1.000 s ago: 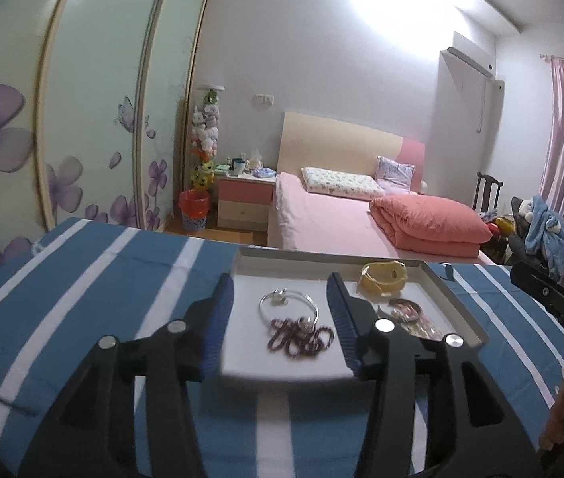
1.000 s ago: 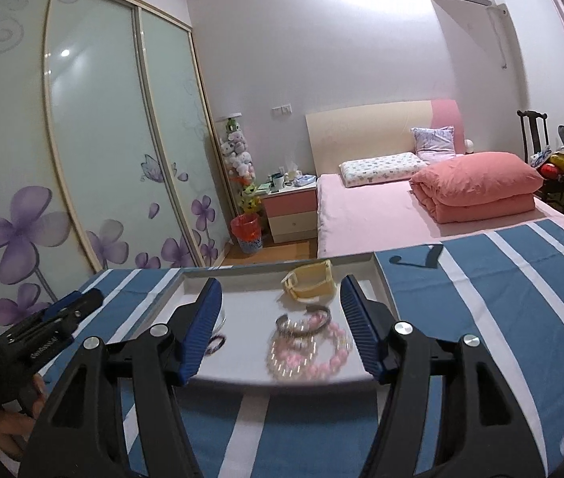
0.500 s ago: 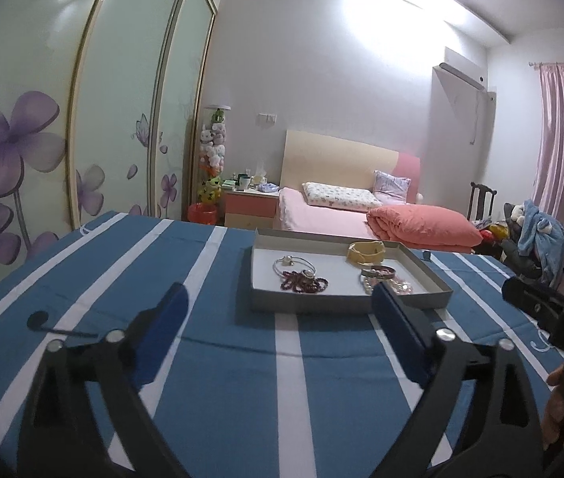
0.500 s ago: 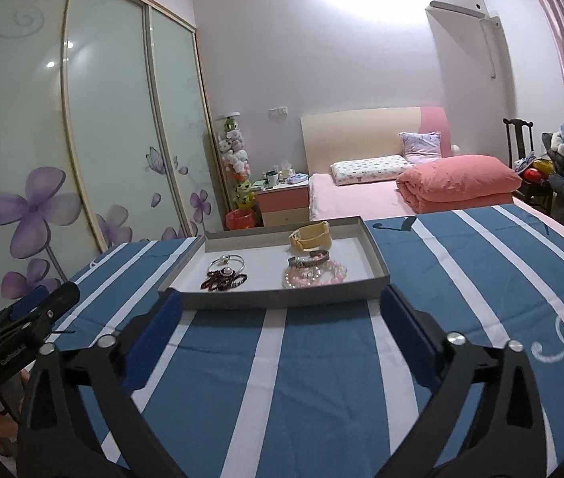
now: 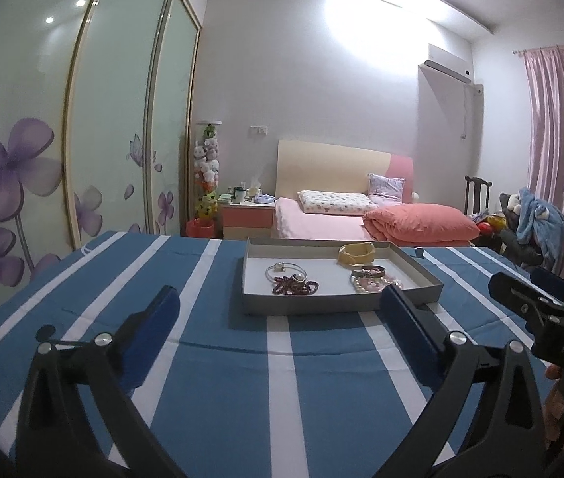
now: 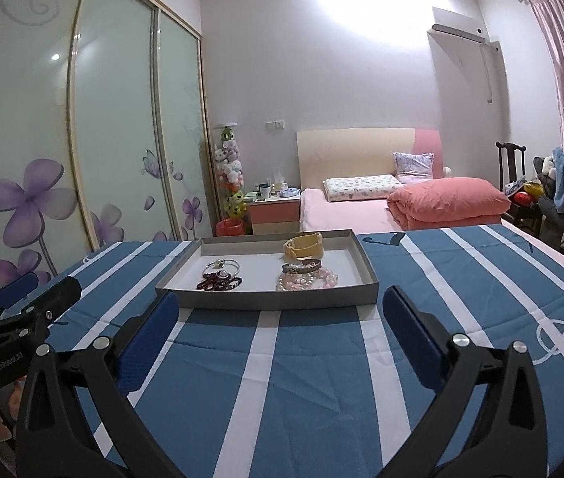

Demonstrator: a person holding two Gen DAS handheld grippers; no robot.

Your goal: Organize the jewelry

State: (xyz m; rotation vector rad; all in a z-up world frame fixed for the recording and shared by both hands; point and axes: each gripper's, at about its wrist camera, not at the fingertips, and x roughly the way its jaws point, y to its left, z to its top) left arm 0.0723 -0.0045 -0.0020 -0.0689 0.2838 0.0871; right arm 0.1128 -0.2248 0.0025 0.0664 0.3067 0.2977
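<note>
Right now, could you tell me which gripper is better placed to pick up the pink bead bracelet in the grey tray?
Probably the right gripper: open, empty, the pink bead bracelet almost dead ahead; from the left gripper it lies off toward the grey tray's right side.

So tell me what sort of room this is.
A bedroom in a home, most likely: a made bed with pillows, a sliding wardrobe printed with purple flowers, and a bedside cabinet beside the bed.
</note>
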